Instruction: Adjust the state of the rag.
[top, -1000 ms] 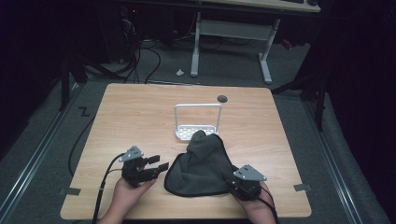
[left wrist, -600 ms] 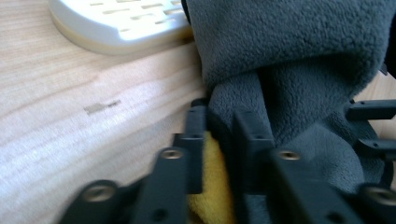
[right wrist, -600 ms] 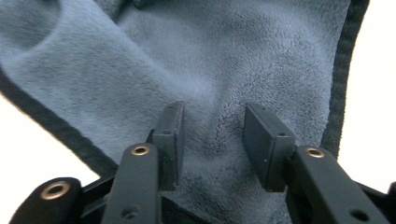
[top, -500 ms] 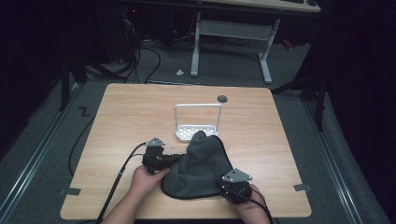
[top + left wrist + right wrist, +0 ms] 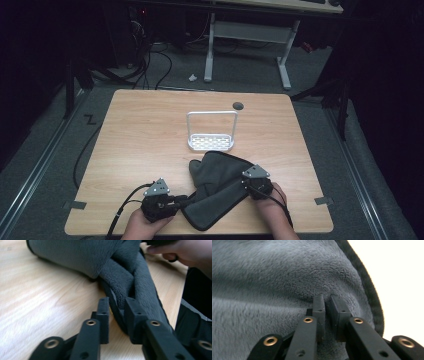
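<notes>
A dark grey fleece cloth [image 5: 220, 175] lies bunched on the wooden table [image 5: 140, 140], near its front edge. My left gripper [image 5: 184, 201] points right at the cloth's near left corner. In the left gripper view a rolled fold of the cloth [image 5: 75, 255] fills the gap of that gripper [image 5: 117, 315]; its jaws have just been opening a little but still pinch the fold. My right gripper [image 5: 246, 189] sits on the cloth's right side. Its jaws [image 5: 327, 312] have just been closing and nip a small pucker of the cloth [image 5: 262, 277].
A white wire rack [image 5: 211, 135] stands upright just behind the cloth at mid-table. A round cable hole [image 5: 238, 105] sits near the far edge. Cables [image 5: 90, 145] trail off the table's left side. A desk frame [image 5: 250, 35] stands on the floor beyond.
The left gripper went from wide open beside the cloth to closed on its edge, then drew back toward the front edge. The cloth's heap flattened and stretched forward. The right gripper closed on the cloth.
</notes>
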`<act>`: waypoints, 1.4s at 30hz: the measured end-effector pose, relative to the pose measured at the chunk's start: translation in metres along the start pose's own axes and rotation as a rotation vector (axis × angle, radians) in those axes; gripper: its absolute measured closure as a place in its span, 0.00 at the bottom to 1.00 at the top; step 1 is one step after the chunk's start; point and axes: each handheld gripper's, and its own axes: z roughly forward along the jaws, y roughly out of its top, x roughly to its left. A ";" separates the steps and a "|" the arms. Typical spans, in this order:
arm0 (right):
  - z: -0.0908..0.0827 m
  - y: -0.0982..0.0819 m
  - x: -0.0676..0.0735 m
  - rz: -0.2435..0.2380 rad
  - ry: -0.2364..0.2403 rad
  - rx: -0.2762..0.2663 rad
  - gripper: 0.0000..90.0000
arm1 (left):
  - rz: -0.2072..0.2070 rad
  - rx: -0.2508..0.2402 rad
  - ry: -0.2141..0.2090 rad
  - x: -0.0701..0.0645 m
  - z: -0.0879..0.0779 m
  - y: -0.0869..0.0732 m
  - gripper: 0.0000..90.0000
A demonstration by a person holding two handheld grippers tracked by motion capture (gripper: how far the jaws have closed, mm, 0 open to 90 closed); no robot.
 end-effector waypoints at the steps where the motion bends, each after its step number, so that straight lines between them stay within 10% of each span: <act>1: -0.001 0.000 -0.003 0.025 0.001 -0.002 0.81 | -0.007 -0.010 -0.007 0.001 0.000 0.000 0.77; 5: -0.024 0.001 0.002 0.055 0.027 -0.068 0.71 | -0.013 -0.036 0.003 0.005 -0.005 -0.001 0.69; 11: -0.052 0.000 0.047 0.044 0.225 -0.126 0.59 | -0.042 -0.080 0.068 0.015 -0.015 -0.003 0.68; 16: -0.042 -0.005 0.075 -0.049 0.266 -0.040 0.61 | -0.071 -0.091 0.076 0.022 -0.020 -0.004 0.68; 20: -0.043 -0.006 0.068 -0.044 0.246 -0.029 0.94 | -0.077 -0.085 0.079 0.024 -0.020 -0.006 0.68; 29: -0.037 -0.036 -0.024 0.065 -0.014 0.041 0.95 | -0.071 -0.086 0.068 0.023 -0.019 -0.004 0.68; 32: -0.035 -0.044 -0.044 0.112 -0.015 0.050 0.88 | -0.063 -0.082 0.071 0.022 -0.018 -0.004 0.69; 38: -0.071 -0.023 -0.022 0.085 0.006 -0.086 0.76 | -0.057 -0.075 0.080 0.022 -0.015 -0.004 0.69; 42: -0.080 -0.005 0.014 0.029 0.123 -0.150 0.74 | -0.060 -0.061 0.084 0.021 -0.011 -0.005 0.68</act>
